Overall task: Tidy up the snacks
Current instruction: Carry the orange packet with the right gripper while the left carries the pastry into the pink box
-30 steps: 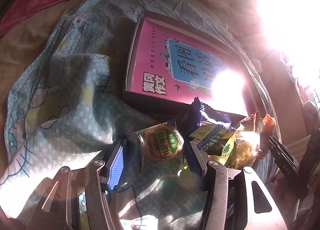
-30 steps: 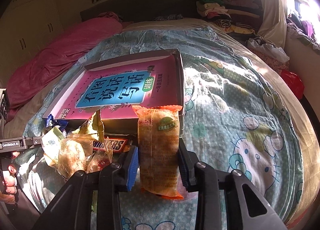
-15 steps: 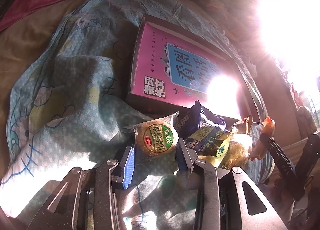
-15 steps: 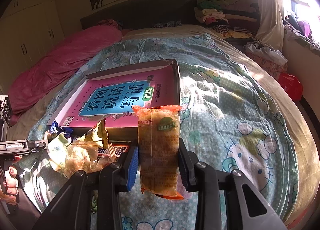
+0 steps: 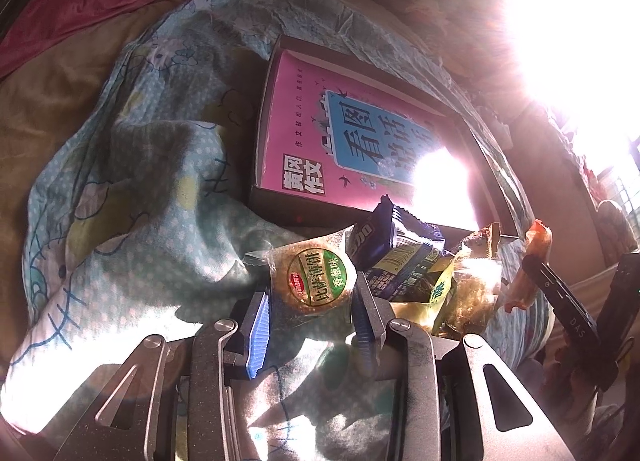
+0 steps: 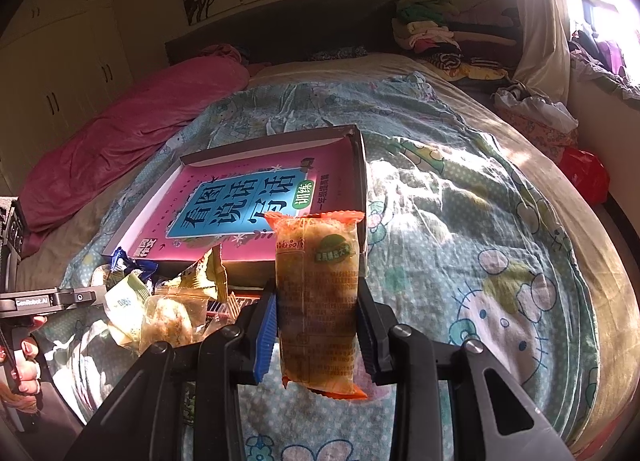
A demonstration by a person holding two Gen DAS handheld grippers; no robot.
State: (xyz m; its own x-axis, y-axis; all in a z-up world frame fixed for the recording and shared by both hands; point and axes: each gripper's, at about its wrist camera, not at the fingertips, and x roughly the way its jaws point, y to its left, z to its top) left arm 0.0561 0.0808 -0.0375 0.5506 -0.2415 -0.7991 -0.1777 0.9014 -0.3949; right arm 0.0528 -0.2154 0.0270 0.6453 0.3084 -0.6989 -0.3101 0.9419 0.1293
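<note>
Closest to me, the right gripper (image 6: pixel 316 329) is clamped on an orange-edged snack packet (image 6: pixel 318 301), standing it upright above the patterned bedspread (image 6: pixel 480 245). The left gripper (image 5: pixel 310 317) has its 2 blue-padded fingers (image 5: pixel 258 335) drawn in on a round biscuit packet (image 5: pixel 316 281), pressing both its sides; its lower edge is hidden behind the fingers. At 2 o'clock from that packet lies the heap of loose snacks (image 5: pixel 416 265), blue and yellow wrappers piled together, touching the front wall of the open cardboard box (image 6: pixel 360 189). A pink book (image 6: pixel 248 205) lies flat inside the box. Farther off, at 10 o'clock, a pink blanket (image 6: pixel 132 141) is bunched up.
</note>
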